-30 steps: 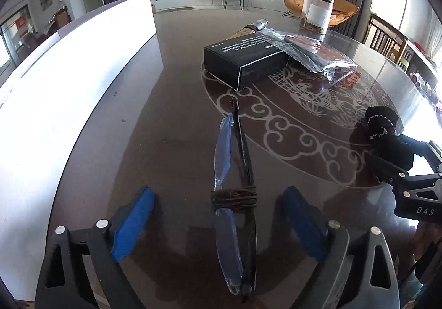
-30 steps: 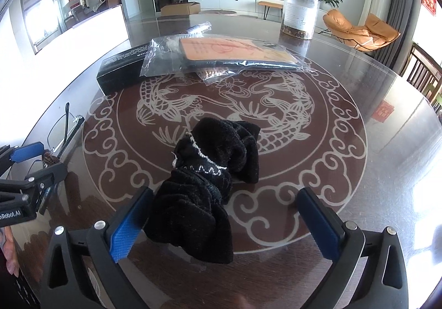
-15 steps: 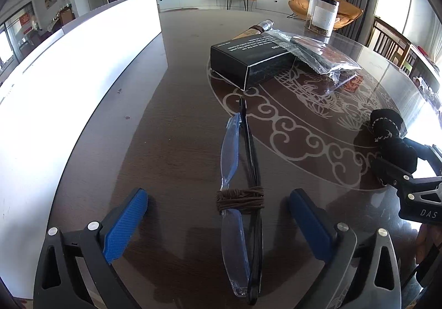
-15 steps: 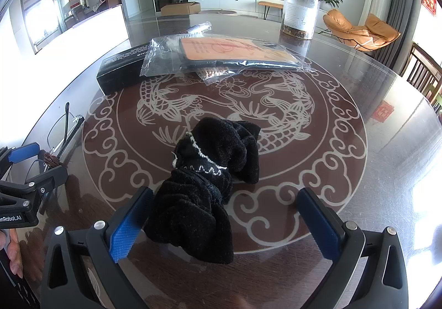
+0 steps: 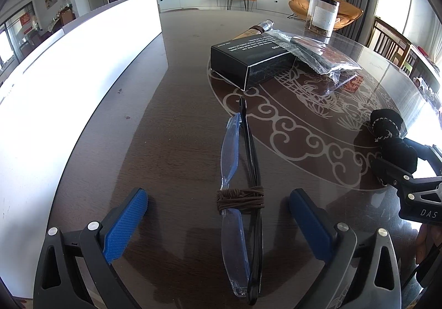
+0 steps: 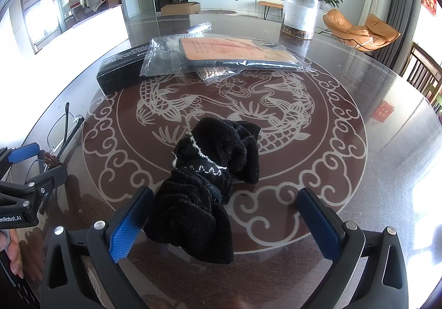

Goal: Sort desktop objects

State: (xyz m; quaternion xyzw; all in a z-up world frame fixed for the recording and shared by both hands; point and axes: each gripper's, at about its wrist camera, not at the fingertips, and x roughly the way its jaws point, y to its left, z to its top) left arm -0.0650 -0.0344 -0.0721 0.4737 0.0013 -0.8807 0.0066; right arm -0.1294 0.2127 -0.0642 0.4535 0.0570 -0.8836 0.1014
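Note:
Folded glasses [image 5: 240, 171] bound with a brown cord [image 5: 240, 197] lie on the dark table between the open jaws of my left gripper [image 5: 218, 215], untouched. A black cloth bundle [image 6: 210, 179] lies on the glass turntable between the open jaws of my right gripper [image 6: 225, 215], against the left pad [image 6: 129, 223]. The cloth also shows in the left wrist view [image 5: 392, 140], beside the right gripper [image 5: 411, 190]. The glasses [image 6: 66, 126] and the left gripper [image 6: 27, 176] show at the left of the right wrist view.
A black box [image 5: 251, 63], a clear plastic bag with an orange card [image 6: 229, 55], a small tube [image 6: 199, 28] and a tall clear jar [image 6: 299, 13] stand farther back on the table. A bright white panel [image 5: 69, 82] runs along the left.
The left gripper has drawn back slightly and tilted, so the glasses sit a little farther ahead. The right gripper and the cloth have hardly moved.

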